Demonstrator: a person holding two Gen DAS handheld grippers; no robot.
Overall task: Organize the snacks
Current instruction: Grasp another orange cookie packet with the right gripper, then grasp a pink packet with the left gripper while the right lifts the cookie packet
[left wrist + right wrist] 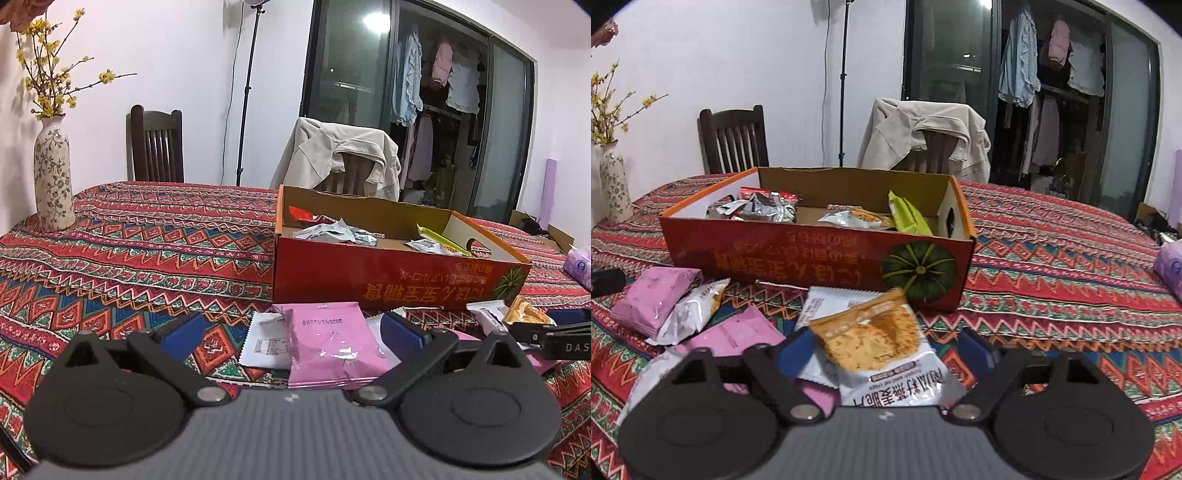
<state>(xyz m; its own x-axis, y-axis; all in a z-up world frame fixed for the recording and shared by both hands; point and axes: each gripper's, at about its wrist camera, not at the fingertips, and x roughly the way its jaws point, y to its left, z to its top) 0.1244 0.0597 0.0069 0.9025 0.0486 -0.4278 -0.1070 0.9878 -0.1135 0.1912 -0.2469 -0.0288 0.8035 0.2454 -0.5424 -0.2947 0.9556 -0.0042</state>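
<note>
Box [820, 258]: red, open-topped, on the patterned tablecloth [1052, 266].
In box: silver packets [757, 210] at the left end, a cracker packet [857, 218] mid-box, a green packet [908, 218] at the right end.
Right gripper [886, 354]: jaws part-spread around a cracker pack [875, 343] before the box; pads seemingly not pressing it.
Left gripper [291, 339]: spread wide over a pink pack [328, 343].
</note>
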